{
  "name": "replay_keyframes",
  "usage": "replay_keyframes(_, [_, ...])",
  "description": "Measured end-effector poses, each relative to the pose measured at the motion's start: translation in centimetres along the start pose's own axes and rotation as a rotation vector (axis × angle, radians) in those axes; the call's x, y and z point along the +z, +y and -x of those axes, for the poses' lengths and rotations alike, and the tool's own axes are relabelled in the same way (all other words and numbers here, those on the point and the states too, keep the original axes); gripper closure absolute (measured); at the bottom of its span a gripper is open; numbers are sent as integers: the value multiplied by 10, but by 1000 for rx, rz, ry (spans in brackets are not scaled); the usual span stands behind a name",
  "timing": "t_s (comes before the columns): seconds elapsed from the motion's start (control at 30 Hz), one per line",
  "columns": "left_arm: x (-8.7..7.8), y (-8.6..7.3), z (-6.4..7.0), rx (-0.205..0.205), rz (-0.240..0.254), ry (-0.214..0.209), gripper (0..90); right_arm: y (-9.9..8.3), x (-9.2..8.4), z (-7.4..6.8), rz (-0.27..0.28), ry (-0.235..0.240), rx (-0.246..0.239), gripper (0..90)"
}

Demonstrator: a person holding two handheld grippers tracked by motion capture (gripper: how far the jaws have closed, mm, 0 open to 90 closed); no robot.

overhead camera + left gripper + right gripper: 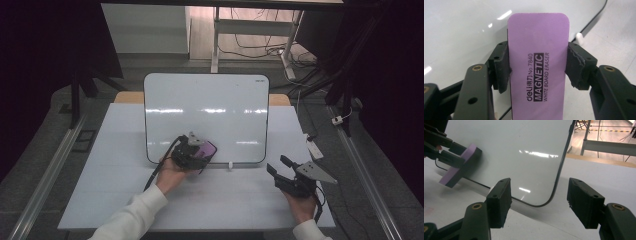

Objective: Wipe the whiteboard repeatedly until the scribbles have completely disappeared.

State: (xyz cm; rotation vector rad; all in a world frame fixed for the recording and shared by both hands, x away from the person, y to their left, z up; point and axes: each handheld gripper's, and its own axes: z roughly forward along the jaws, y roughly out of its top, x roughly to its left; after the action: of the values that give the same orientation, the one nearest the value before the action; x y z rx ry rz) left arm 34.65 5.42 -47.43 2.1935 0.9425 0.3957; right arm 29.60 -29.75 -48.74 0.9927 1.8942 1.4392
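Purple eraser (537,67), a flat block with rounded corners, is pinched by its two long edges between the pads of the left gripper (197,152); in the left gripper view its printed face reads "deli No.7840 MAGNETIC WHITE BOARD ERASER". It hangs over the lower left part of the whiteboard, close to the bottom rim. Whether its underside touches the board cannot be told.

By size, the table (120,185) comes first: a pale sheet covers its top, and a strip of wood shows at the far corners behind the board. On it lies the whiteboard (210,110), a white sheet with a thin dark rim and rounded corners, ceiling lights mirrored as bright streaks across it. It looks wiped, with no writing to be seen in the high view.

The left hand (170,176) comes in from the bottom in a white sleeve, its gripper pointing up over the board's lower edge, a black cable trailing back from it.

The right gripper (277,167) sits well apart from the eraser, off the board's lower right corner, above the bare table. Its jaws are spread with nothing between them; in the right gripper view the board's rounded corner shows through the gap.

A small white peg (230,164) sits at the board's bottom rim, between the two grippers.
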Motion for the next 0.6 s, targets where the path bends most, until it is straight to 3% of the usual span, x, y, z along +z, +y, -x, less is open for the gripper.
replay_keyframes(0.13, [4,1,7,33,-12,5,416,-1,0,1,-4,4,2,355])
replay_keyframes(0.3, [-7,-2,-5,19,-4,31,416,-1,-1,1,0,-2,2,355])
replay_keyframes(0.4, [-19,-8,-19,-12,8,55,416,-1,-2,1,0,-5,0,355])
replay_keyframes(0.5, [-31,-14,-35,-88,38,7,416,-1,-2,1,-1,-3,1,355])
replay_keyframes(0.57, [-38,-16,-38,-65,35,74,416,-1,-1,0,-3,-2,0,355])
replay_keyframes(0.6, [-41,-18,-40,-65,36,82,416,-1,-1,0,-4,-4,-2,355])
